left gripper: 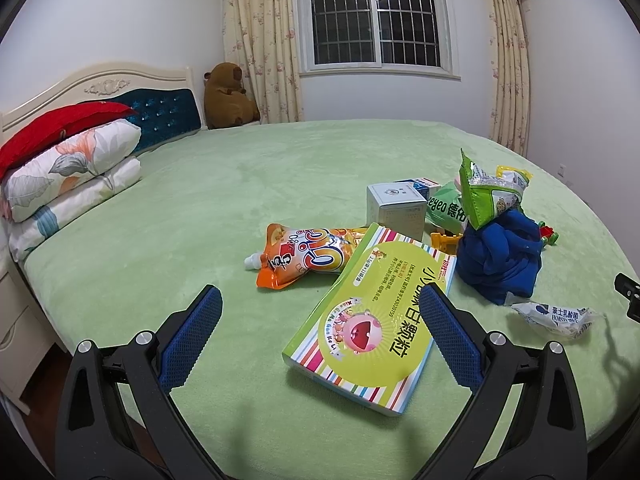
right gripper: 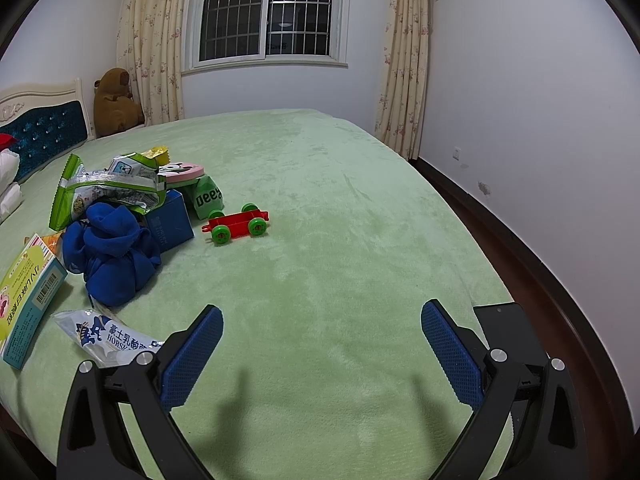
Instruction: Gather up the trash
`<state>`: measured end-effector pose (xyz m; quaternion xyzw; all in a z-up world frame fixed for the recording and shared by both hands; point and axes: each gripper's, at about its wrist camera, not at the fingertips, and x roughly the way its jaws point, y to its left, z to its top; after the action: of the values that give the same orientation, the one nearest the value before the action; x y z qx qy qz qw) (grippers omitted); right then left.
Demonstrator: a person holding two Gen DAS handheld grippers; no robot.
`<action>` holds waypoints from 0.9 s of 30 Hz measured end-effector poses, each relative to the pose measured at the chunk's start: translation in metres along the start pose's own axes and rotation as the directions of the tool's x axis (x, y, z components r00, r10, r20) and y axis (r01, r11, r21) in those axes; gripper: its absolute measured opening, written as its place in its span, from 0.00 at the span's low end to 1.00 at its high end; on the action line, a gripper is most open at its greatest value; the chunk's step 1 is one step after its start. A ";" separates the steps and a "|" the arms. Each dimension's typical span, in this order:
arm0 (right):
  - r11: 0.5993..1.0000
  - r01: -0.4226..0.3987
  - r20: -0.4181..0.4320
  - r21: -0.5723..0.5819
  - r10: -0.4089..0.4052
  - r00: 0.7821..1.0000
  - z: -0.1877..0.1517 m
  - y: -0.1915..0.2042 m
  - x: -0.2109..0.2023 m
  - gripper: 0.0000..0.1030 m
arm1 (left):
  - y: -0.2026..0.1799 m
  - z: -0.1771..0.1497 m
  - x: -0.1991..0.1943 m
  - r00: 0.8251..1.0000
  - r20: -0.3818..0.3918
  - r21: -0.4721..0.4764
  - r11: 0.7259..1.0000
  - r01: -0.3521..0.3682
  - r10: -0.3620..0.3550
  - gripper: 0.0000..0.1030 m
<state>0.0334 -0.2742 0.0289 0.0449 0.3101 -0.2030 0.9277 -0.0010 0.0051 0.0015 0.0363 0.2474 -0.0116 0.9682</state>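
Note:
Trash lies scattered on a green bed (left gripper: 200, 208). In the left wrist view my left gripper (left gripper: 322, 300) is open just above the near end of a striped green medicine box (left gripper: 372, 312). An orange drink pouch (left gripper: 304, 256) lies beyond it, with a small grey box (left gripper: 396, 206), a green snack bag (left gripper: 484, 196) and a clear white wrapper (left gripper: 556, 316) to the right. In the right wrist view my right gripper (right gripper: 322, 312) is open over bare bedspread (right gripper: 360, 220), with the white wrapper (right gripper: 104, 336) just left of its left finger (right gripper: 192, 360).
A bunched blue cloth (right gripper: 112, 256), a blue box (right gripper: 168, 220) and a red toy cart with green wheels (right gripper: 238, 224) sit among the trash. Pillows (left gripper: 68, 176) and a headboard (left gripper: 160, 108) are at the left, a brown plush toy (left gripper: 228, 96) in the corner. The bed's right edge drops to dark floor (right gripper: 560, 280).

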 end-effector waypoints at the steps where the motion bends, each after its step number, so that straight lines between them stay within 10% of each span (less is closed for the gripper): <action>1: 1.000 0.000 0.000 0.000 0.000 1.000 0.000 0.000 0.000 0.95 | 0.000 0.000 0.000 1.000 0.000 -0.001 1.000 0.000 0.000 0.93; 16: 1.000 0.000 -0.002 0.001 0.000 1.000 -0.001 0.000 0.002 0.95 | -0.002 -0.001 -0.002 0.999 0.003 0.017 0.999 0.041 -0.041 0.93; 27: 1.000 -0.003 -0.007 0.005 0.003 1.000 -0.003 -0.001 0.003 0.95 | 0.013 0.004 0.015 0.968 -0.111 -0.015 0.974 0.224 -0.224 0.93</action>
<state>0.0337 -0.2756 0.0246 0.0482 0.3129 -0.2022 0.9268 0.0143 0.0175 -0.0017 0.0078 0.3040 -0.1187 0.9452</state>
